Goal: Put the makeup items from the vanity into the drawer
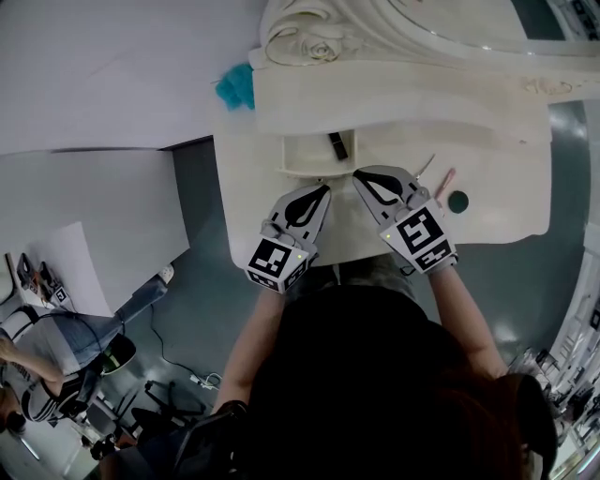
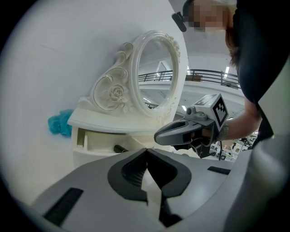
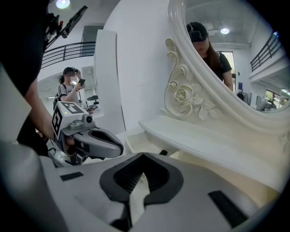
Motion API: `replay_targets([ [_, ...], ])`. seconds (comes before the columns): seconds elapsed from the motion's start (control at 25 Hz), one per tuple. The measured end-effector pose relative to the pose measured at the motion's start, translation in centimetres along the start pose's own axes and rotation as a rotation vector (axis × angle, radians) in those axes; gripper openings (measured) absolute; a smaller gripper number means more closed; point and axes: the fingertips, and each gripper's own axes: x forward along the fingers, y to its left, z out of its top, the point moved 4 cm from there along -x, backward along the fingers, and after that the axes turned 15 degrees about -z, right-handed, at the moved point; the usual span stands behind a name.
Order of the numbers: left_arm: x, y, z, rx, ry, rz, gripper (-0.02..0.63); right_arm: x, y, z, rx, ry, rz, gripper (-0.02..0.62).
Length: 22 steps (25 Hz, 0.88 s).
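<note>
A cream vanity [image 1: 506,202] with a carved oval mirror [image 2: 156,72] stood against a plain white wall [image 1: 112,66] on a glossy grey floor [image 1: 202,281], while a dark railing [image 2: 204,73] ran along an upper level and a round ceiling light [image 3: 62,3] shone overhead.

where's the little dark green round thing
In the head view the dark green round item lies on the vanity top, at the right, just right of the right gripper and beside a pink stick.
</note>
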Motion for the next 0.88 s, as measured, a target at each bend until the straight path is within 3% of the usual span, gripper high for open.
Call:
replay_targets([
  [0.88, 8.1, -3.9, -0.8, 0.029, 0.102, -0.209, 0.014, -4.7, -4.4, -5.8, 0.137, 0.046, -0.124, 0.021],
])
